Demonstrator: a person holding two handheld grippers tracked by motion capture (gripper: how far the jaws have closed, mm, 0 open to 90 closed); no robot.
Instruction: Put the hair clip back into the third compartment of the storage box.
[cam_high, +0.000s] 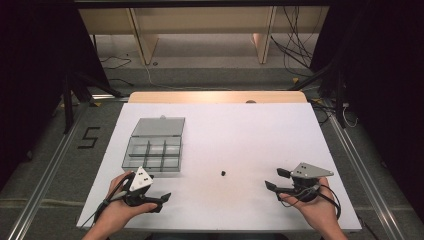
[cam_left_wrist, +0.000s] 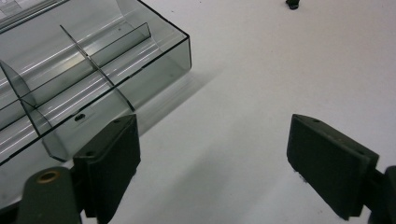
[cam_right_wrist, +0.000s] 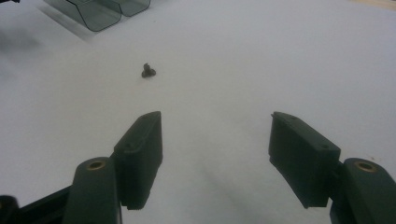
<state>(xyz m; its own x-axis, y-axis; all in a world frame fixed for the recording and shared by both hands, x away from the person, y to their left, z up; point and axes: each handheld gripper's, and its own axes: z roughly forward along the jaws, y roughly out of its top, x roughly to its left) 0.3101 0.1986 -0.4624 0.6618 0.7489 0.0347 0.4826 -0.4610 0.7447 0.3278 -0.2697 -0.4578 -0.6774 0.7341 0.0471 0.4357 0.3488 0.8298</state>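
A clear smoky plastic compartment box (cam_high: 152, 151) lies open on the white table, its lid folded back; the left gripper view shows its dividers (cam_left_wrist: 88, 60) and near corner. A small dark screw (cam_high: 223, 173) lies alone mid-table, also seen ahead of the right jaws (cam_right_wrist: 148, 71) and at the top edge of the left gripper view (cam_left_wrist: 292, 3). My left gripper (cam_high: 159, 201) sits just in front of the box, jaws wide apart and empty (cam_left_wrist: 212, 163). My right gripper (cam_high: 274, 178) rests at the front right, jaws open and empty (cam_right_wrist: 215, 154), pointing towards the screw.
The white table top (cam_high: 250, 135) ends in a wooden strip at the far side. Beyond it are cables on the floor and wooden furniture legs. Metal rails run along both sides of the table.
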